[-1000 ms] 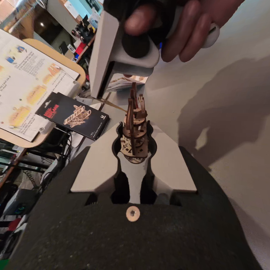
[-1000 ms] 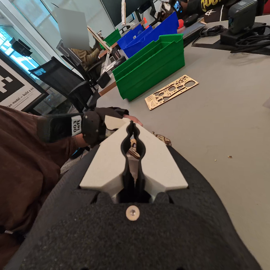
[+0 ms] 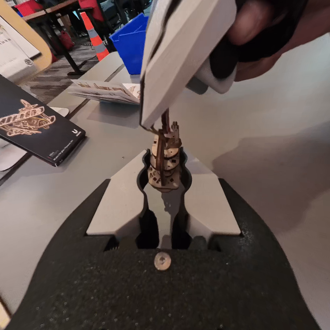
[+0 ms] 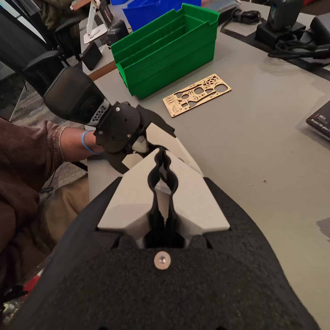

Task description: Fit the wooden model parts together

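Now the left gripper (image 3: pixel 165 160), tilted lower than a second ago, clamps the tan slotted-disc wooden model (image 3: pixel 163 167); directly ahead, the closed right gripper (image 3: pixel 142 123) pinches a thin strip into it, so fitting looks underway.

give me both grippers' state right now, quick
Left gripper: shut on the wooden model, held upright.
Right gripper: shut on a thin wooden part, pressed at the model's top.
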A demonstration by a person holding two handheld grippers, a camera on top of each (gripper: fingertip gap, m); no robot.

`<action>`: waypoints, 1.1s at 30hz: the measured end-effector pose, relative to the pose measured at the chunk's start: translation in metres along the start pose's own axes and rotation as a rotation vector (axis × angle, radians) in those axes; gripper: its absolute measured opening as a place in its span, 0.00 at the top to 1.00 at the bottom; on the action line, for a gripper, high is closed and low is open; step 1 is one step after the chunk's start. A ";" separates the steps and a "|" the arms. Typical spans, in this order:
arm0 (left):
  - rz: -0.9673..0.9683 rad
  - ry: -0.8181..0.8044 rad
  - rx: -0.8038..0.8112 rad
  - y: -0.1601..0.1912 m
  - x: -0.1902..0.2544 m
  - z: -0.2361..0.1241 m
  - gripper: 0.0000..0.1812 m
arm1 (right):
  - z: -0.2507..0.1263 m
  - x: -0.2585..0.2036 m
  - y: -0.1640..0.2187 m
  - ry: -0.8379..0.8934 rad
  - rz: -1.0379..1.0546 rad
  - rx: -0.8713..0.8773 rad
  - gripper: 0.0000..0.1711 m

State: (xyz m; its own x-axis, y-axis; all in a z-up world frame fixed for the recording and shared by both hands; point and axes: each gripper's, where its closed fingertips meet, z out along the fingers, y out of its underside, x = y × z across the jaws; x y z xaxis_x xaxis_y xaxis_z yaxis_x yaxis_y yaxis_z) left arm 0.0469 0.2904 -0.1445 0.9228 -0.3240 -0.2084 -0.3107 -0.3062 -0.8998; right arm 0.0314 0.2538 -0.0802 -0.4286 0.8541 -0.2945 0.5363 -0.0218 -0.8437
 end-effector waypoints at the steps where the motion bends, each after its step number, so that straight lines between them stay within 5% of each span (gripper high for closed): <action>1: -0.012 0.009 0.005 -0.001 0.000 -0.001 0.84 | -0.001 0.001 -0.002 -0.007 0.001 -0.016 1.00; 9: -0.172 0.163 0.059 -0.003 0.008 -0.006 0.84 | -0.003 -0.005 -0.001 -0.091 0.019 -0.075 1.00; 33: -0.127 0.159 0.056 -0.003 0.013 0.000 0.83 | 0.015 -0.004 0.010 -0.161 -0.057 -0.297 1.00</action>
State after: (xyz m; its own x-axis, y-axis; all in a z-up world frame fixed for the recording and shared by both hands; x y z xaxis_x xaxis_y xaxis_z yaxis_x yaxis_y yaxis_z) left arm 0.0596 0.2873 -0.1444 0.9051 -0.4240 -0.0325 -0.1766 -0.3051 -0.9358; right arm 0.0270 0.2427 -0.0940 -0.5608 0.7560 -0.3376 0.6862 0.1962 -0.7005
